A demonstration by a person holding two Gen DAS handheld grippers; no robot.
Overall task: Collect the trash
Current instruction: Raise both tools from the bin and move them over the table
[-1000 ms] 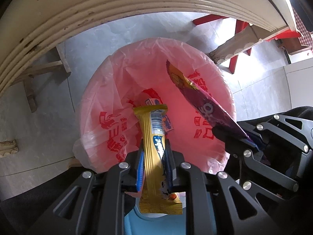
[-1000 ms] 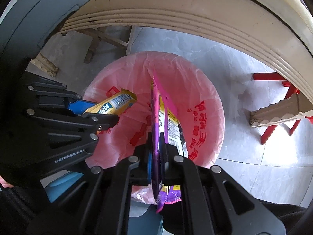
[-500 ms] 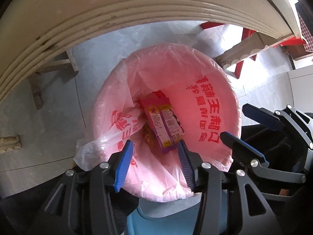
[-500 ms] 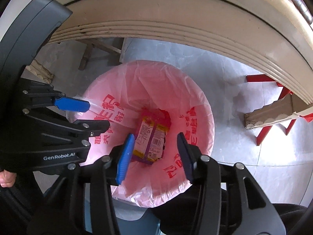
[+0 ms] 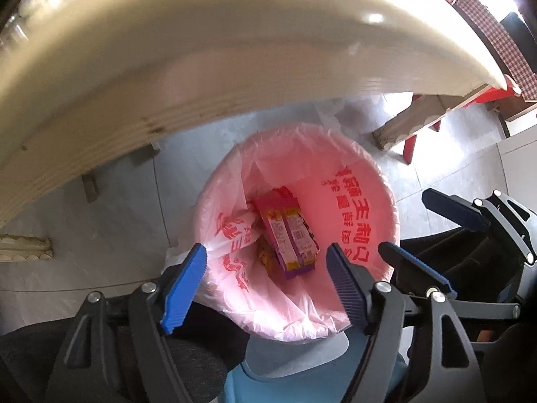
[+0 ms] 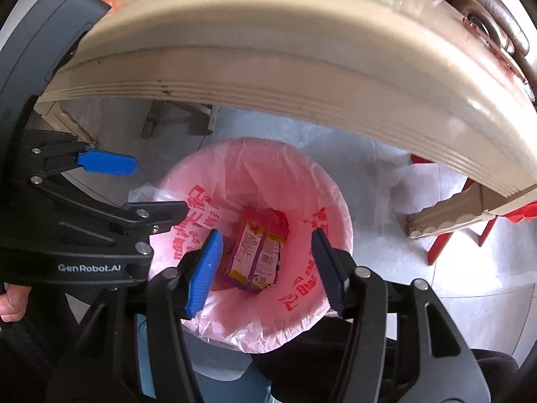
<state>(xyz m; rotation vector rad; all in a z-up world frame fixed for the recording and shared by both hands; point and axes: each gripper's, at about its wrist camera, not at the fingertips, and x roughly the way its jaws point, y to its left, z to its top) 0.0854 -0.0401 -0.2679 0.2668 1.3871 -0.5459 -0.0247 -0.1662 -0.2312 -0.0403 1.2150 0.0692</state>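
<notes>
A trash bin lined with a pink plastic bag [image 5: 365, 201] [image 6: 315, 181] stands on the floor below the table edge. A purple snack wrapper [image 5: 290, 235] [image 6: 256, 255] lies flat at the bottom of the bag, over a yellow wrapper [image 5: 265, 257] that shows only partly. My left gripper [image 5: 265, 285] is open and empty above the bin's near rim. My right gripper [image 6: 266, 262] is open and empty above the bin as well. Each gripper shows in the other's view, the right one [image 5: 433, 235] and the left one [image 6: 134, 188].
The cream table edge [image 5: 208, 67] [image 6: 302, 53] curves overhead, close above the bin. A table leg [image 6: 449, 215] and a red stool [image 6: 470, 231] stand to the right on the grey tiled floor [image 5: 100, 235]. A blue object [image 5: 302, 379] lies below the grippers.
A second ago both grippers were shut on wrappers over the bin. They opened, the wrappers fell into the bag, and both grippers have since lifted back, opening wider.
</notes>
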